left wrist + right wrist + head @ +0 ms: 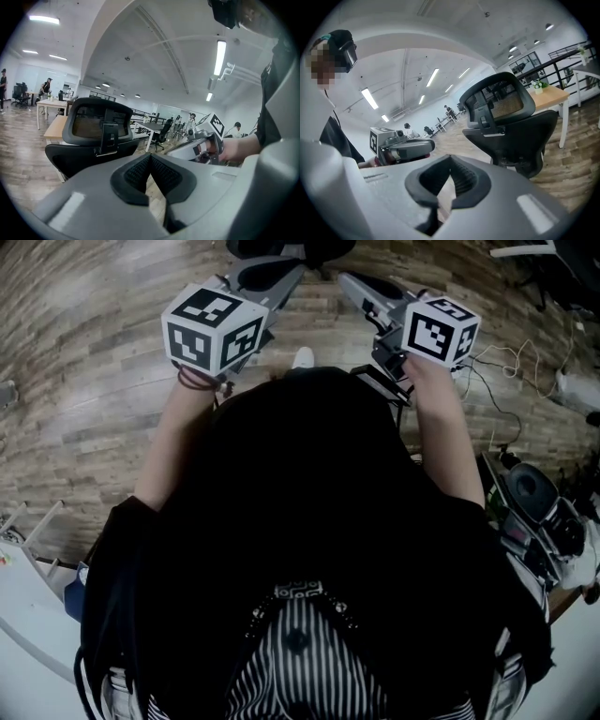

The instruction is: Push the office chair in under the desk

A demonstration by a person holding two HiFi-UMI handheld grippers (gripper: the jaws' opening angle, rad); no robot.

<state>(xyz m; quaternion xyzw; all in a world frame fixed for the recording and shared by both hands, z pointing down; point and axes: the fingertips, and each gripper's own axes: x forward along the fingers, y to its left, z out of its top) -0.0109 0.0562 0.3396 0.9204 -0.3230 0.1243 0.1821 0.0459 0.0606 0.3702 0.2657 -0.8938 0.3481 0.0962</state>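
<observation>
Two hand-held grippers side by side over a plank floor [84, 390], each topped by a marker cube [214, 326], both pointed at the same target.

Left gripper [150, 158]: fingers [135, 172] pressed together, nothing between them; clear of any object.

Right gripper [450, 161]: fingers [464, 180] likewise closed tight and empty; level with the left one and just beside it.

Office chair [93, 124]: black, with mesh back and headrest, upright on the floor ahead of both grippers, back turned toward them, touched by neither. In the head view, only its dark edge at the top of the frame.

Counter [551, 96]: pale wooden top on white legs, standing just behind the chair and partly hidden by it. Cannot tell whether the seat reaches under the top. Small potted plant [539, 85] on the top.

Farther back: rows of other desks and chairs, with several people among them, well apart from the chair.
</observation>
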